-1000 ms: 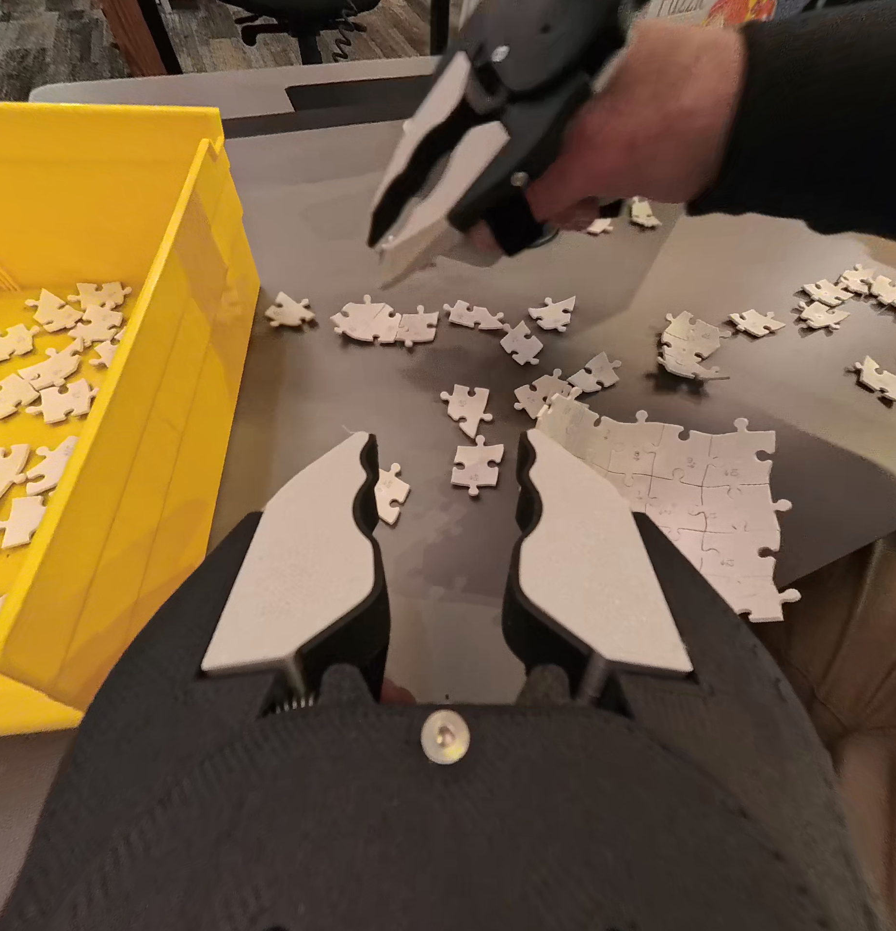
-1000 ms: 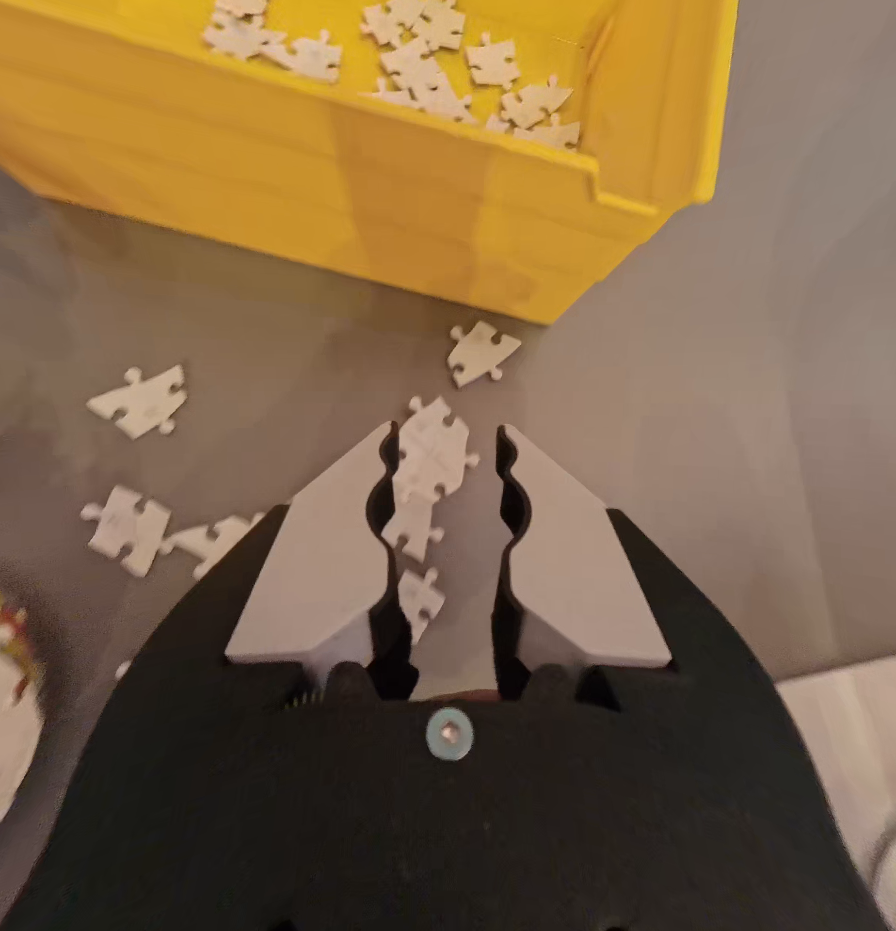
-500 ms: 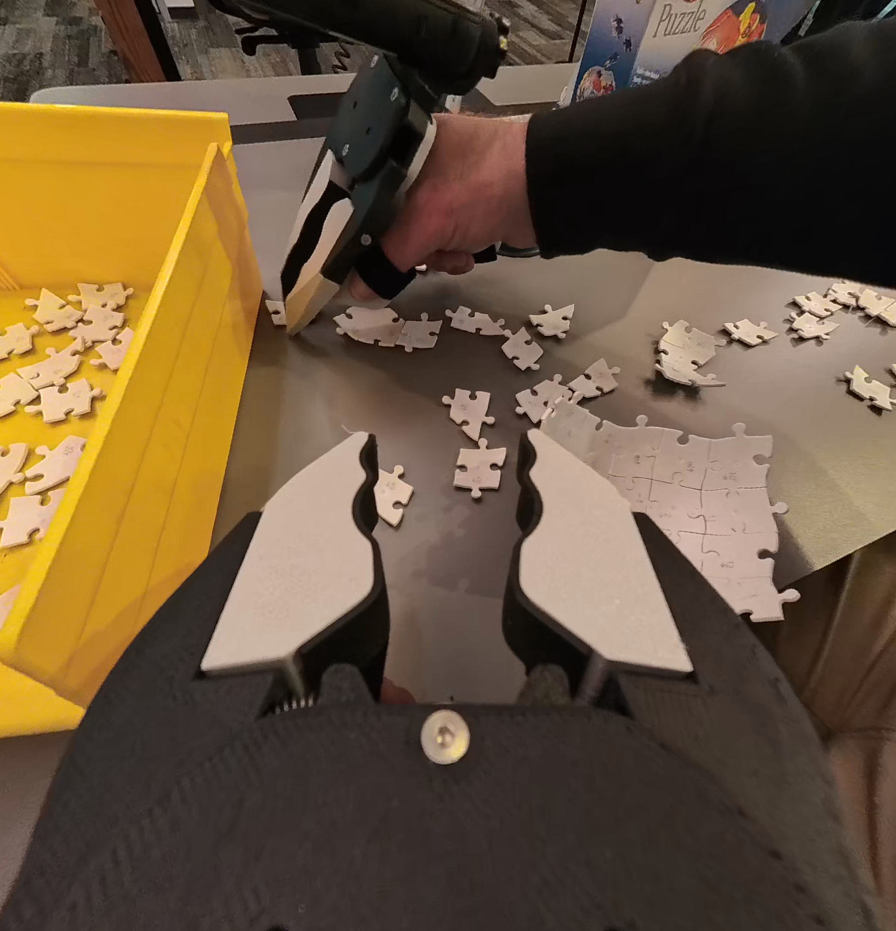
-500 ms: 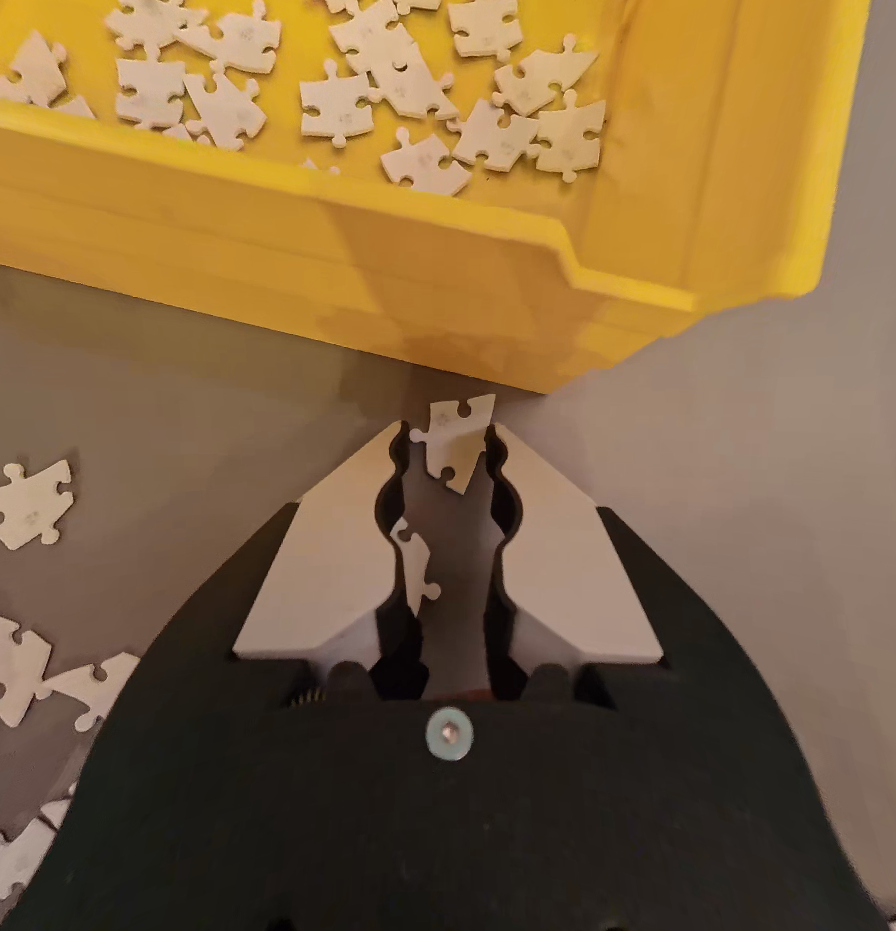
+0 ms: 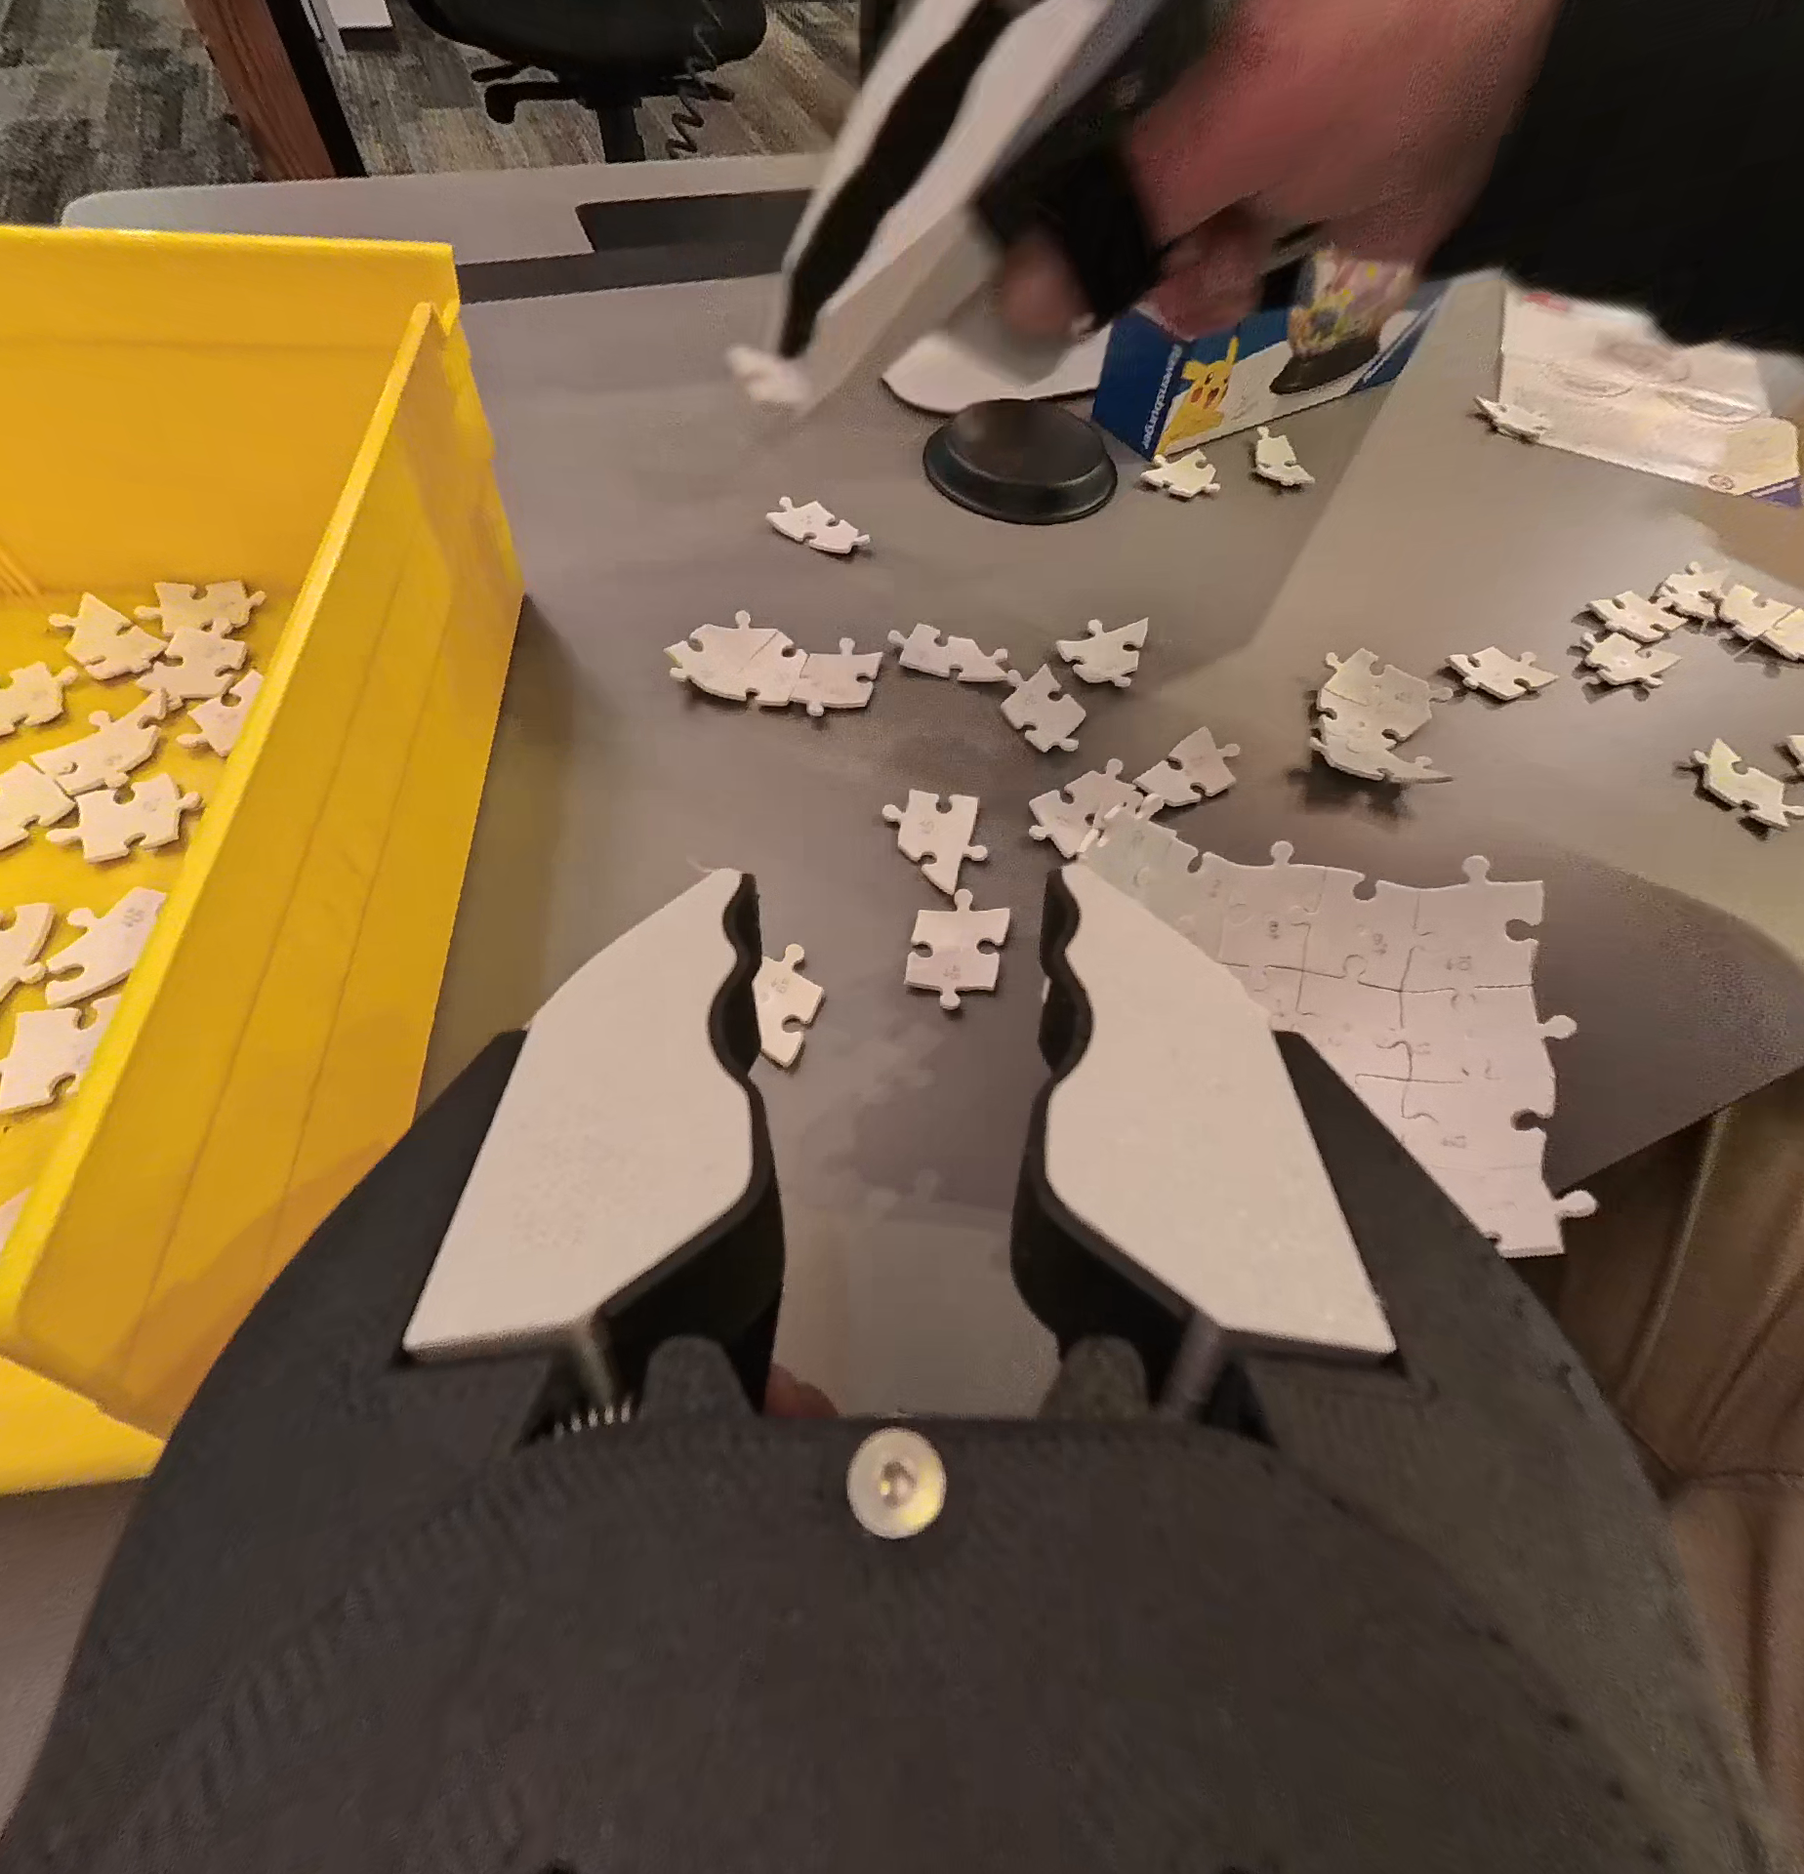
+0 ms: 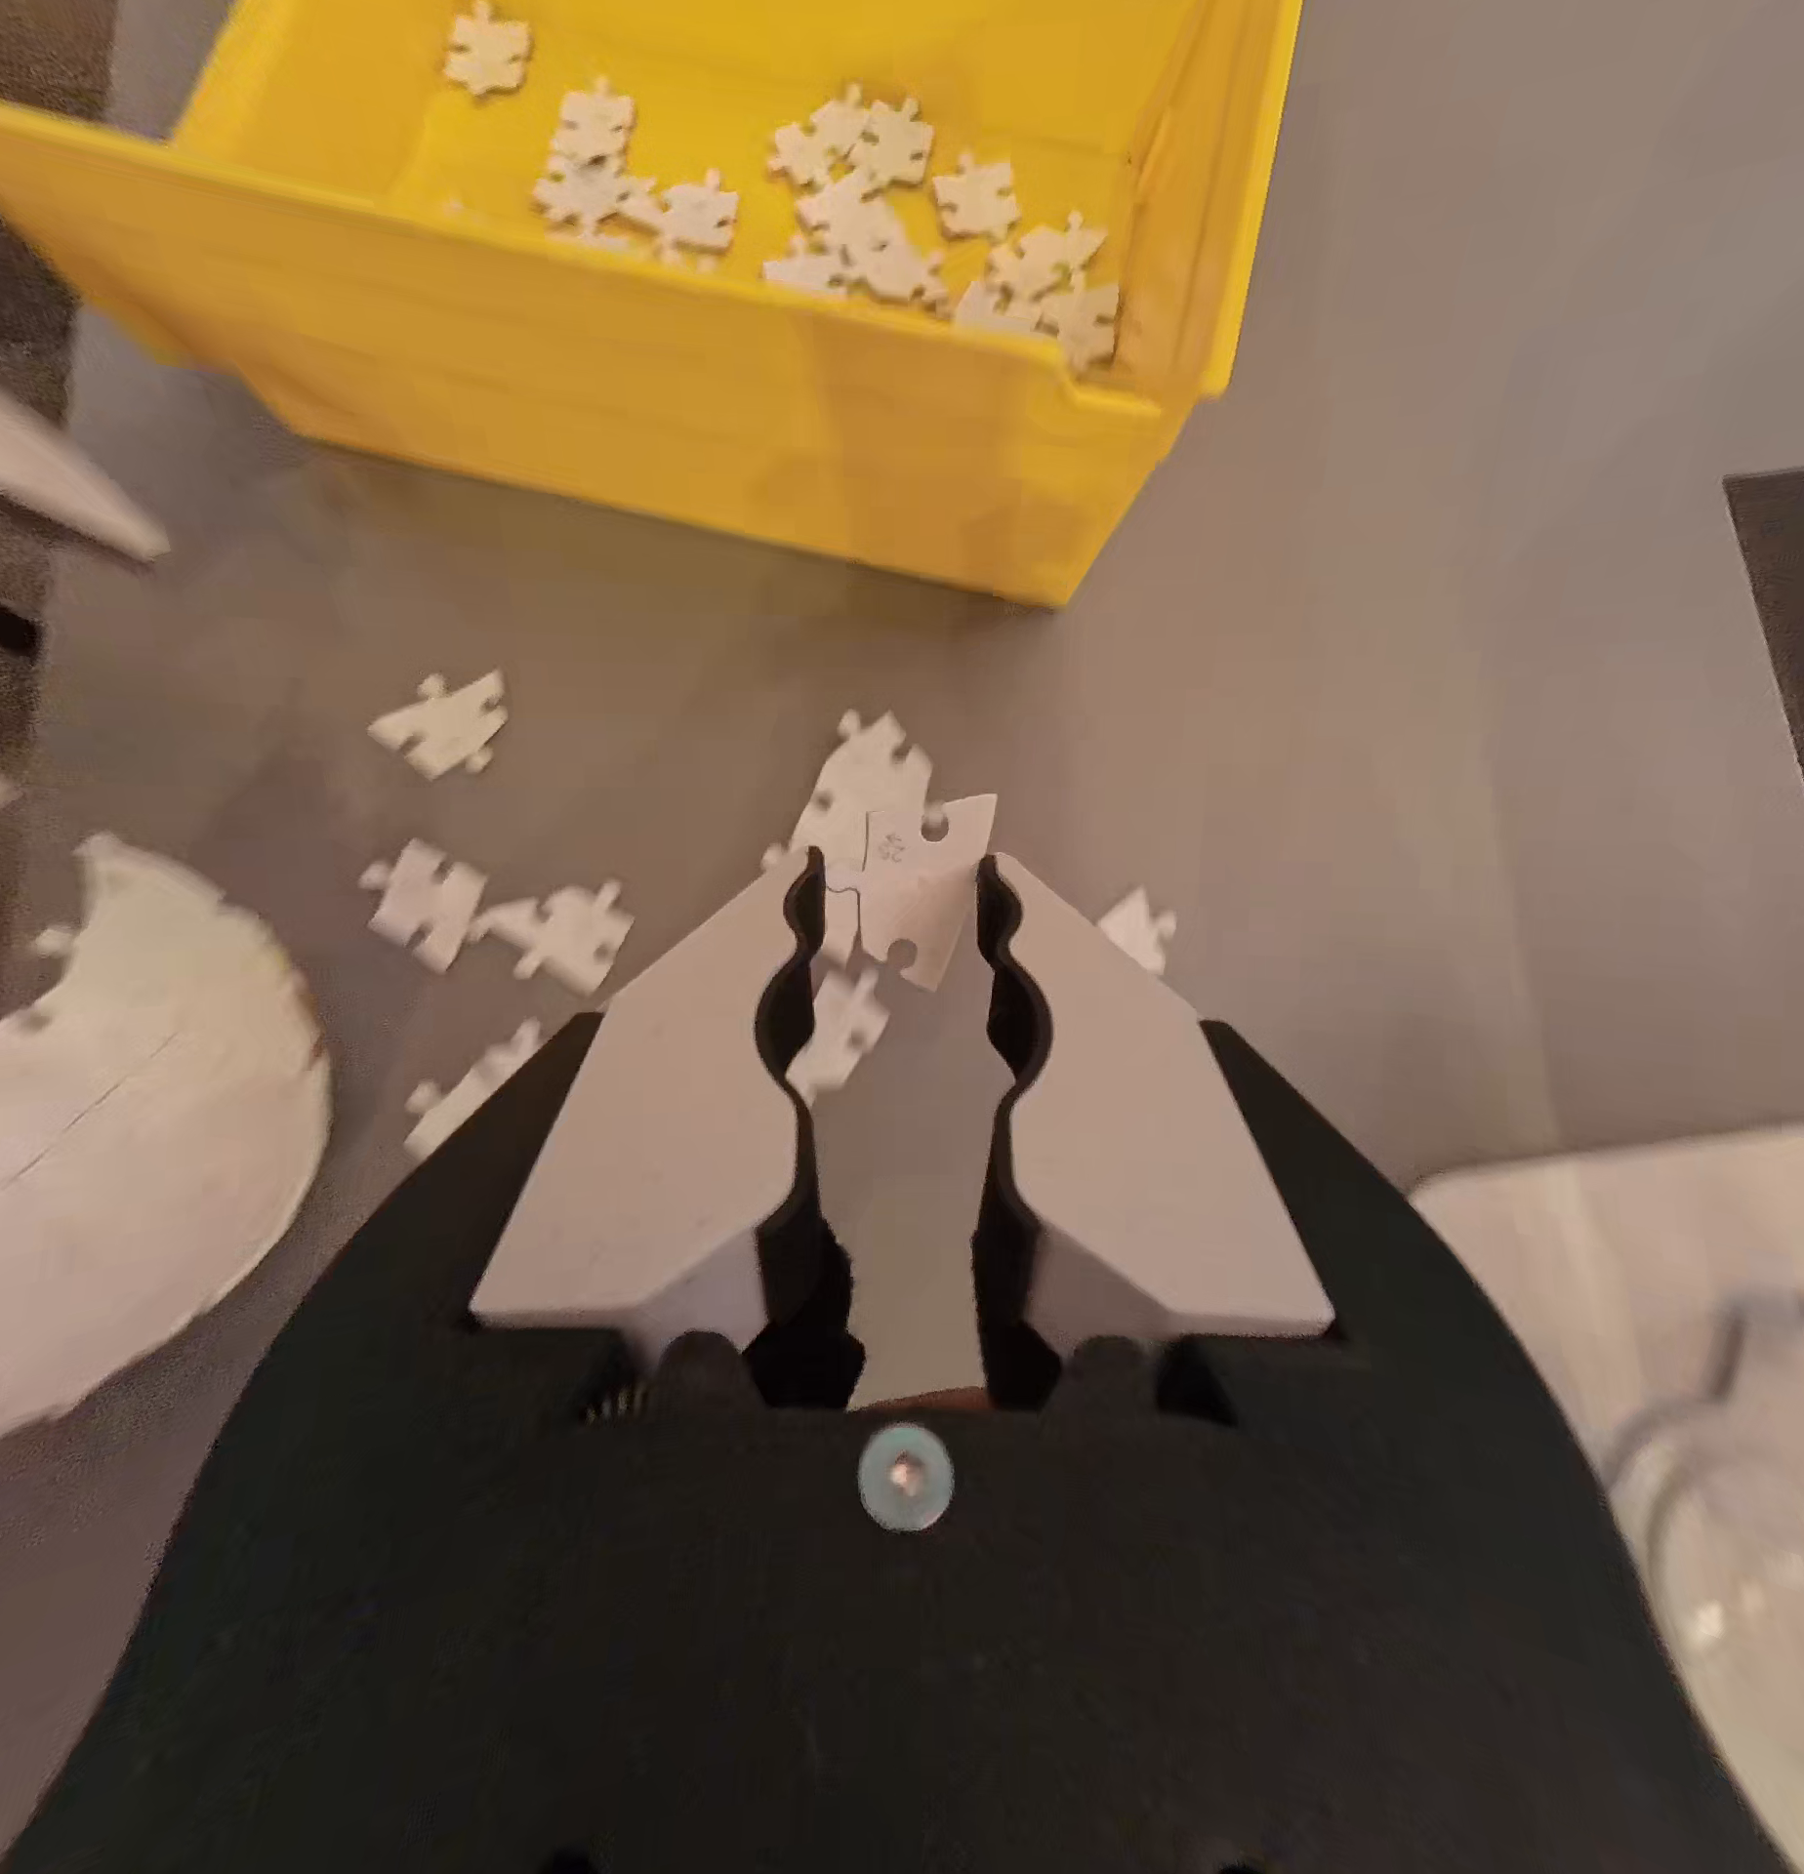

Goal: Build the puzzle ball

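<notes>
My right gripper (image 6: 898,872) pinches a white puzzle piece (image 6: 918,892) at its fingertips, raised above the grey table (image 6: 1385,710). My left gripper (image 5: 898,892) hangs released over loose pieces (image 5: 954,943), just beside the joined puzzle sheet (image 5: 1385,994) on its right. The yellow bin (image 5: 300,811) of pieces walls off the left; a black stand (image 5: 1020,456) and puzzle box (image 5: 1223,375) sit far.
</notes>
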